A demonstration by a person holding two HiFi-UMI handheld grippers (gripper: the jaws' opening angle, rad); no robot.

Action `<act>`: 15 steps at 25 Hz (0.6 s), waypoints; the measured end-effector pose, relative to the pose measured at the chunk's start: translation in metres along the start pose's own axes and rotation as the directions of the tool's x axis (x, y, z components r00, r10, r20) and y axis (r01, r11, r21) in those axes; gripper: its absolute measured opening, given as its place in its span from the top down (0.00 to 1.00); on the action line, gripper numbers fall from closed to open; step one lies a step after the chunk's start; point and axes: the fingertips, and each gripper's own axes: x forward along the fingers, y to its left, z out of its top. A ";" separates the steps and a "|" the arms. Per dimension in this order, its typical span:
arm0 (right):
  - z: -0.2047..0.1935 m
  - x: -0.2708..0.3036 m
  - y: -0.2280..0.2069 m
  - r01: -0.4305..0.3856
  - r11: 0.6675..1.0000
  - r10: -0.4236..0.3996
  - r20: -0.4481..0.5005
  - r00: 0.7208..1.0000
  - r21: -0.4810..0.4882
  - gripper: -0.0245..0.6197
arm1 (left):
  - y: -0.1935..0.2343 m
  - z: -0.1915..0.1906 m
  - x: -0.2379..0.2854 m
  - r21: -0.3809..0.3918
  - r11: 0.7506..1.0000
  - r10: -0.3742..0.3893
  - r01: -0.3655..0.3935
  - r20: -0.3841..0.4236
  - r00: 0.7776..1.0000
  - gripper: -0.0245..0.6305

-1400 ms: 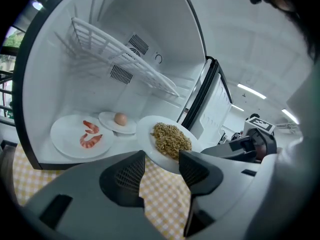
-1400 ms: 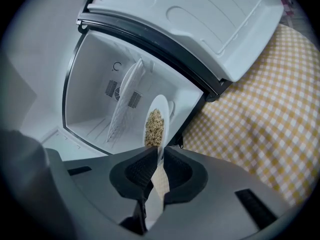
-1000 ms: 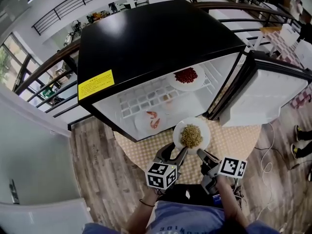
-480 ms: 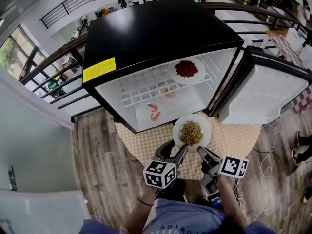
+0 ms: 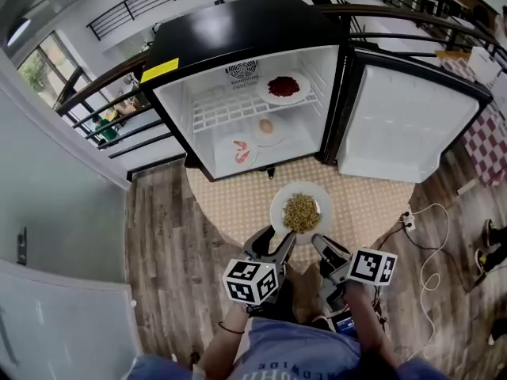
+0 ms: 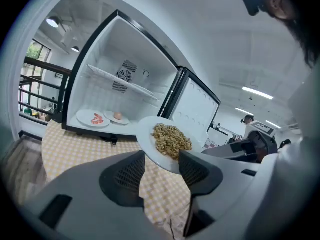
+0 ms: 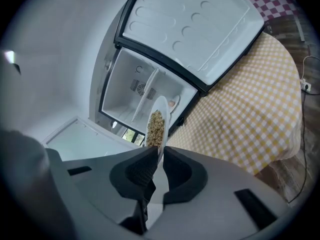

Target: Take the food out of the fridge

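Noodle plate (image 5: 318,197) withdrawn, three dishes (image 5: 258,138) in fridge (image 5: 238,30)

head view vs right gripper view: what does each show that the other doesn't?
Head view only: the plate of red food on the wire shelf, the shrimp plate on the fridge floor, the yellow sticker on top and the left gripper.
Right gripper view only: the right gripper with its jaws shut on the rim of the plate of tan food, seen edge-on.
Both: the open fridge, its swung-out door, the held plate and the yellow checked tablecloth.
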 end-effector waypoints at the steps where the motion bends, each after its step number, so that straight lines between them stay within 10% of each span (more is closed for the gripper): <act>1: -0.007 -0.008 0.001 -0.014 1.000 0.014 -0.008 1.000 -0.007 0.89 | -0.007 -0.006 -0.007 -0.008 1.000 0.012 -0.012 0.008 1.000 0.63; 15: -0.089 -0.123 -0.005 -0.104 0.994 0.102 -0.072 0.992 -0.021 0.89 | -0.104 -0.079 -0.095 -0.005 0.994 0.108 -0.108 0.054 0.993 0.63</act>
